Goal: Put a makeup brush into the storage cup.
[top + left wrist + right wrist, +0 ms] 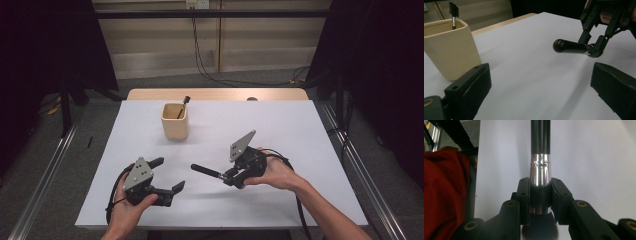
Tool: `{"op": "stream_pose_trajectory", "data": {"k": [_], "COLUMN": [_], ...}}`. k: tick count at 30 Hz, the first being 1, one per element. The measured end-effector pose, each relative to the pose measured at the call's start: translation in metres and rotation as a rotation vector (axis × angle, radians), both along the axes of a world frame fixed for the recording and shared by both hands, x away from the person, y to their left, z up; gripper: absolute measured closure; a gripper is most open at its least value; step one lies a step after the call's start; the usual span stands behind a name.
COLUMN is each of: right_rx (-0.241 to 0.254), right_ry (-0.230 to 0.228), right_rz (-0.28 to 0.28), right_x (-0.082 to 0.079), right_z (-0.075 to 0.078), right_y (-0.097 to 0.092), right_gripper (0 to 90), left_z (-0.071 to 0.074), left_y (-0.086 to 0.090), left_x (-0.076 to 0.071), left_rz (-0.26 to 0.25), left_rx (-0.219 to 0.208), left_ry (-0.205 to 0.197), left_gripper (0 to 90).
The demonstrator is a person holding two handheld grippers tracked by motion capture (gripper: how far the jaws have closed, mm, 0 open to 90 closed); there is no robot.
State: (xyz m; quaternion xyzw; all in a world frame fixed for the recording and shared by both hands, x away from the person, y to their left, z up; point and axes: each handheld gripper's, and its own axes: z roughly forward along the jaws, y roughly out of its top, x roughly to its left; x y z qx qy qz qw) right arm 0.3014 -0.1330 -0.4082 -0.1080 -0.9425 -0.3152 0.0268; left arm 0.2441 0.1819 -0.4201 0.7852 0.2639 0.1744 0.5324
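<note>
right gripper [231,176] fingers clamped around makeup brush [206,171] ferrule, left gripper [167,175] fingers wide apart, empty

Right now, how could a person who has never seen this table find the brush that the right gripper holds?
On the white table sheet, look right of the cream square cup. There the right gripper clamps a makeup brush by its silver collar. Its thick black handle lies level, unlike the thin black brush standing in the cup.
</note>
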Motion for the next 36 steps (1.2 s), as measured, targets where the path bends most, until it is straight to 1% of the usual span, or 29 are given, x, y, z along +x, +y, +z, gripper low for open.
{"op": "stream_pose_trajectory", "data": {"k": [4, 7, 9, 11, 12, 14, 15, 19, 20, 21, 23, 24, 25, 29, 30, 31, 32, 33, 36], "right_rx": [-0.035, -0.072, -0.097, -0.118, -0.128, -0.156, -0.16, -0.185, -0.194, -0.198, -0.229, -0.231, -0.246, -0.27, -0.278, -0.292, -0.293, -0.297, -0.308], "right_ry": [0.008, 0.005, 0.016, 0.015, 0.015, 0.01, 0.01, 0.012, 0.017, 0.014, 0.019, 0.017, 0.02, 0.02, 0.02, 0.026, 0.022, 0.017, 0.02], "right_rz": [0.017, 0.035, 0.035, 0.046, 0.054, 0.056, 0.065, 0.069, 0.078, 0.088, 0.093, 0.099, 0.102, 0.119, 0.129, 0.126, 0.128, 0.143, 0.146], "right_x": [0.002, 0.002, 0.002, 0.003, 0.004, 0.005, 0.006, 0.007, 0.007, 0.007, 0.006, 0.006, 0.006, 0.008, 0.009, 0.008, 0.008, 0.009, 0.008], "right_z": [-0.001, 0.0, 0.001, 0.002, 0.002, 0.002, 0.002, 0.002, 0.002, 0.001, 0.001, 0.001, 0.001, 0.002, 0.002, 0.003, 0.003, 0.003, 0.003], "right_y": [0.003, 0.005, 0.007, 0.008, 0.009, 0.011, 0.011, 0.015, 0.016, 0.017, 0.019, 0.02, 0.02, 0.023, 0.024, 0.025, 0.025, 0.026, 0.027], "right_gripper": [71.2, 71.2, 71.2, 71.2, 71.2, 71.2, 71.2, 71.2, 71.1, 71.2, 71.2, 71.1, 71.2, 71.2, 71.1, 71.1, 71.1, 71.2, 71.2], "left_z": [-0.001, 0.0, 0.001, 0.002, 0.003, 0.004, 0.004, 0.006, 0.006, 0.006, 0.006, 0.006, 0.006, 0.007, 0.007, 0.007, 0.007, 0.008, 0.009], "left_y": [0.0, 0.0, -0.001, -0.003, -0.004, -0.005, -0.006, -0.01, -0.011, -0.012, -0.014, -0.015, -0.016, -0.02, -0.021, -0.022, -0.023, -0.023, -0.026], "left_x": [0.0, 0.002, 0.003, 0.005, 0.005, 0.006, 0.007, 0.008, 0.009, 0.01, 0.011, 0.011, 0.012, 0.014, 0.015, 0.015, 0.016, 0.016, 0.018], "left_rz": [-0.01, -0.012, -0.015, -0.023, -0.029, -0.043, -0.049, -0.067, -0.071, -0.074, -0.08, -0.086, -0.09, -0.114, -0.117, -0.12, -0.127, -0.133, -0.149], "left_rx": [0.008, 0.011, 0.013, 0.015, 0.024, 0.028, 0.033, 0.054, 0.061, 0.063, 0.071, 0.072, 0.08, 0.103, 0.107, 0.11, 0.122, 0.128, 0.14], "left_ry": [0.01, 0.016, 0.015, 0.014, 0.014, 0.019, 0.018, 0.027, 0.028, 0.031, 0.038, 0.039, 0.036, 0.053, 0.062, 0.065, 0.061, 0.065, 0.084], "left_gripper": [3.3, 3.2, 3.2, 3.2, 3.2, 3.2, 3.2, 3.3, 3.2, 3.3, 3.3, 3.3, 3.3, 3.5, 3.5, 3.6, 3.7, 3.7, 3.7]}}
